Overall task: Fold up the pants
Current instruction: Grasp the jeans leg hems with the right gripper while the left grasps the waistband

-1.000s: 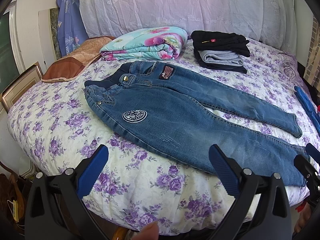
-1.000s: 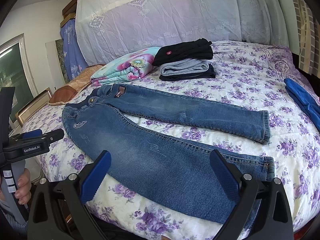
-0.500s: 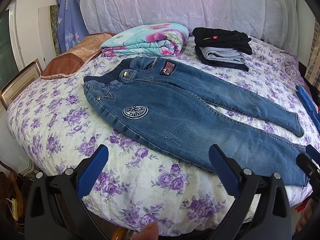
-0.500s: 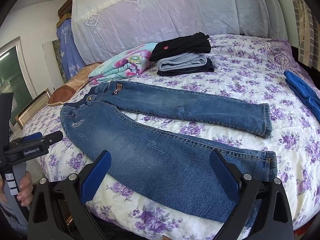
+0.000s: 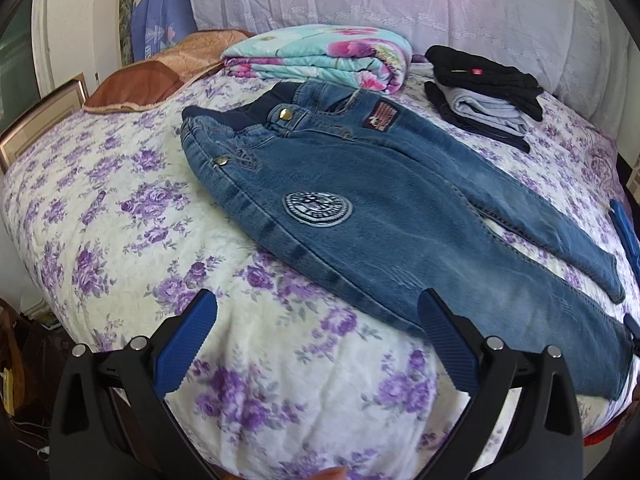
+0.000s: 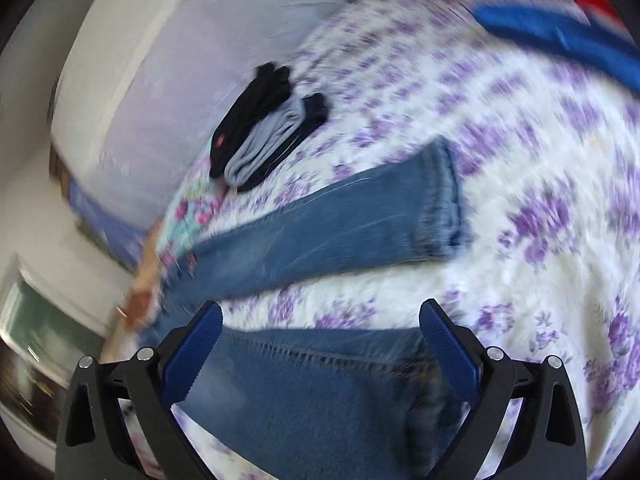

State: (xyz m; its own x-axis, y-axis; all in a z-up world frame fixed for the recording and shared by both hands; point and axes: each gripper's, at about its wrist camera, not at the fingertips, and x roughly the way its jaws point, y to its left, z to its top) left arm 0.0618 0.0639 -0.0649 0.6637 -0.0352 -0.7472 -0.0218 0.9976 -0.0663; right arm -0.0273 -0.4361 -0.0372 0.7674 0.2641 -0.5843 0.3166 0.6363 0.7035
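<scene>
On the floral bedspread point(image 5: 120, 208) our blue jeans point(image 5: 400, 216) lie flat, legs spread apart; our left gripper point(image 5: 316, 344) and right gripper point(image 6: 320, 344) both gape wide, holding nothing.

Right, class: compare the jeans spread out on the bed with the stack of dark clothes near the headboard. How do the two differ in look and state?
The jeans lie unfolded, both legs stretched along the bedspread; the stack of dark clothes is already folded and piled in layers. The jeans are blue denim with a round patch; the stack is black and grey. The jeans cover far more of the bed than the compact stack. Both rest on the same floral bedspread.
</scene>
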